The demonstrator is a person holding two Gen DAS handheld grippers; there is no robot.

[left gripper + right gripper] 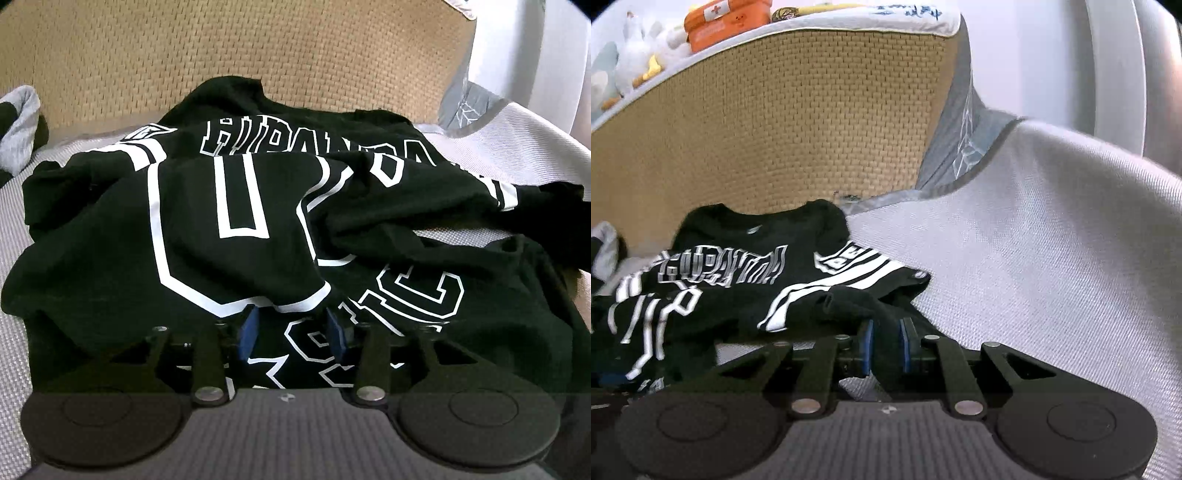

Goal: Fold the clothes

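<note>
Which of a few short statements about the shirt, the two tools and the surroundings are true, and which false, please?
1. The black shirt carries white lettering. True.
2. The shirt lies neatly folded. False: it is crumpled and bunched.
3. Black cloth sits between the right tool's blue pads. True.
4. An orange box sits on the ledge above the woven panel. True.
5. The left tool hangs far from the shirt. False: shirt fabric drapes over its fingertips.

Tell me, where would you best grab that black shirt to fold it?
By its edges. The shirt lies crumpled on the grey sheet, so I would come in low from the near side. The left gripper meets a hem fold; the right gripper has bunched black fabric near the striped sleeve between its fingers.
</note>
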